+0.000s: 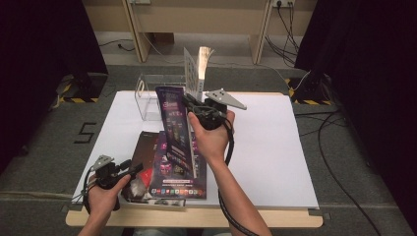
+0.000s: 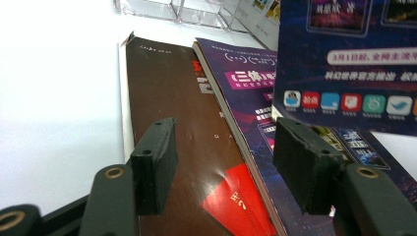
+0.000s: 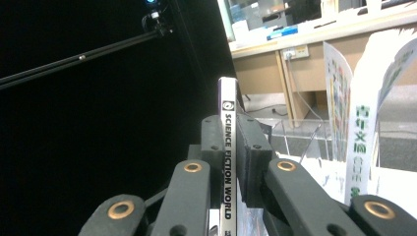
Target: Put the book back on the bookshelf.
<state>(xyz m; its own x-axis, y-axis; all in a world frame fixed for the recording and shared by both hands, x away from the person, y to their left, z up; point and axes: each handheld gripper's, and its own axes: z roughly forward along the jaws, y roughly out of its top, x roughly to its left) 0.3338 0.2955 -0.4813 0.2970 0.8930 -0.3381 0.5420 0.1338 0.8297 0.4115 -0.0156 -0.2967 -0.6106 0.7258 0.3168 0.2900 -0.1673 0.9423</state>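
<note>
Right gripper (image 1: 202, 109) pinches a purple magazine (image 1: 174, 129) by its spine — lifted upright toward the clear rack (image 1: 147, 101) at eleven o'clock, apparently for shelving.

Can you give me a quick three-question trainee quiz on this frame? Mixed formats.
1. True or false: the right gripper is shut on a magazine lifted off the table.
2. How do the left gripper's jaws stand? A: clamped on the brown book. B: open above the brown book. C: shut on nothing.
3. What stands at the back of the table, behind the lifted magazine?

Key
1. True: its pads press the spine from both sides.
2. B: the brown book lies flat below the open jaws.
3. A clear holder with a white book upright in it.
</note>
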